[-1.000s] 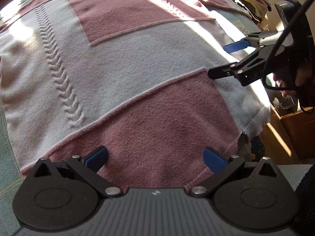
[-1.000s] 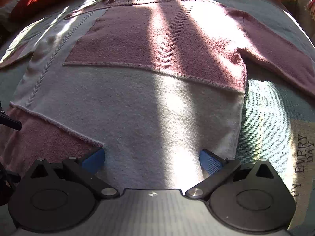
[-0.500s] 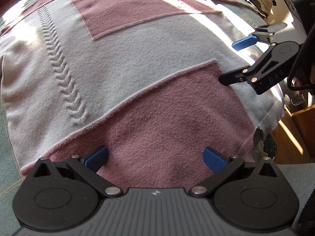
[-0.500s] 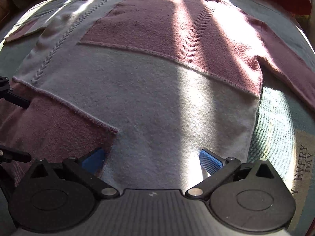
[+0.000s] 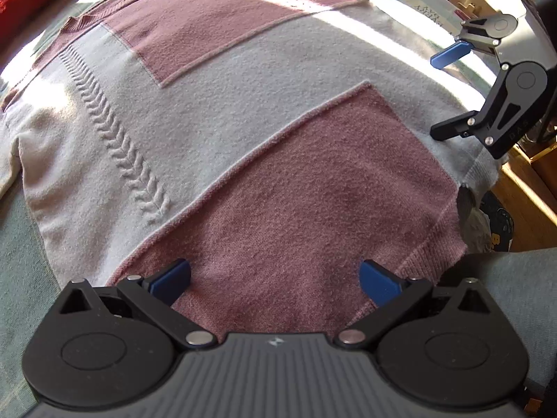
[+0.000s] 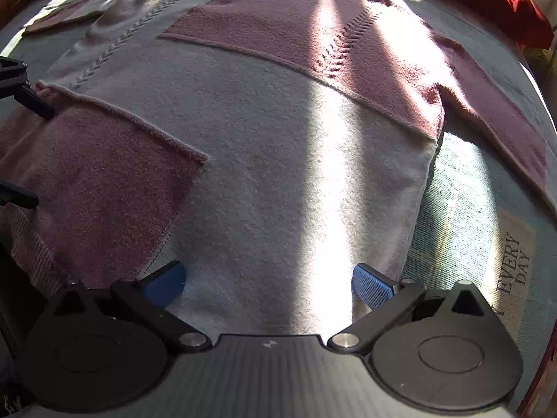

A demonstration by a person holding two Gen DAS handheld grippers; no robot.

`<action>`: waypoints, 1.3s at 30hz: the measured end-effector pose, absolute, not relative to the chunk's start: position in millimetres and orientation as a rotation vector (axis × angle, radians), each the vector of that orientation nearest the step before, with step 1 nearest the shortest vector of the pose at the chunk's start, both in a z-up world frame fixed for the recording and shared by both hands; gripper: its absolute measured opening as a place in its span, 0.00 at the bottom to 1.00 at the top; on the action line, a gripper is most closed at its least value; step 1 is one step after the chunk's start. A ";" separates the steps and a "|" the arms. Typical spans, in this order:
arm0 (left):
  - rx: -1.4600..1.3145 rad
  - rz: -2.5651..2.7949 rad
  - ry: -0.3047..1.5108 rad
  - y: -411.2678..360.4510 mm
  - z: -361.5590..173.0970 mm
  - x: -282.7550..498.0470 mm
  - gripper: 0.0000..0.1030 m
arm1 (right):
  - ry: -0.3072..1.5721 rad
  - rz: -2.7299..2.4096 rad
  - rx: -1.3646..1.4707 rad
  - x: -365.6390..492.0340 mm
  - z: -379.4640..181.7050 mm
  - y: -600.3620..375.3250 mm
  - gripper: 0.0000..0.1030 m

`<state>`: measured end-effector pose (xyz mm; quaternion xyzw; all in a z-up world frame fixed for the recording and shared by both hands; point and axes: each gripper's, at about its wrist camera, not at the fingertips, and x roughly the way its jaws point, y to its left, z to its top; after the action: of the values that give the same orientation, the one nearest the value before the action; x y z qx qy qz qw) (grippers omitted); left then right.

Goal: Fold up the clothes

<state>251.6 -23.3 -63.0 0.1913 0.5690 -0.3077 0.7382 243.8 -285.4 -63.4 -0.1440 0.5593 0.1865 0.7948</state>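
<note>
Left wrist view showed the sweater (image 5: 243, 111), a pink-and-cream patchwork knit, spread flat on a pale green cover (image 5: 21, 244) with its ribbed hem (image 5: 428, 244) at the near edge, where the bed dropped away toward a wooden floor (image 5: 529, 195). The step in hand looked like taking the hem at two points, so a good grasp would likely mean closing on the rib itself and not the cover beneath, with both grips level so the fold line ran straight across the body. The left gripper (image 5: 275, 278) had its blue pads wide apart over the pink bottom panel, holding nothing; whether the pads touched the knit could not be told. The right gripper (image 6: 268, 284) was likewise spread wide and empty, over the cream panel near the hem's other side. From the left view it (image 5: 442, 94) hung at the sweater's right edge. A red cloth (image 6: 494, 3) lay well beyond the collar.
</note>
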 end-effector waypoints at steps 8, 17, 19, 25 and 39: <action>0.420 -0.700 1.234 -24.9 -68.3 247.6 0.99 | 1.109 0.552 -0.314 237.5 -62.2 -231.9 1.00; 0.379 -0.699 1.237 -12.3 -57.5 257.7 0.99 | 1.206 0.513 -0.318 228.4 -66.9 -235.6 1.00; 0.344 -0.665 1.172 -6.6 -44.9 275.8 0.99 | 1.195 0.496 -0.318 233.2 -62.1 -237.7 1.00; 0.218 -0.559 1.030 6.9 -42.1 366.2 0.99 | 1.147 0.405 -0.207 261.6 -53.6 -233.7 1.00; 0.065 -0.414 1.037 23.7 -72.5 444.0 0.99 | 1.106 0.415 -0.170 277.3 -50.2 -224.0 1.00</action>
<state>444.0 23.7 -72.5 0.0308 0.4919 -0.1965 0.8476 277.3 -224.0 -50.2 -0.0801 0.5208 0.1956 0.8271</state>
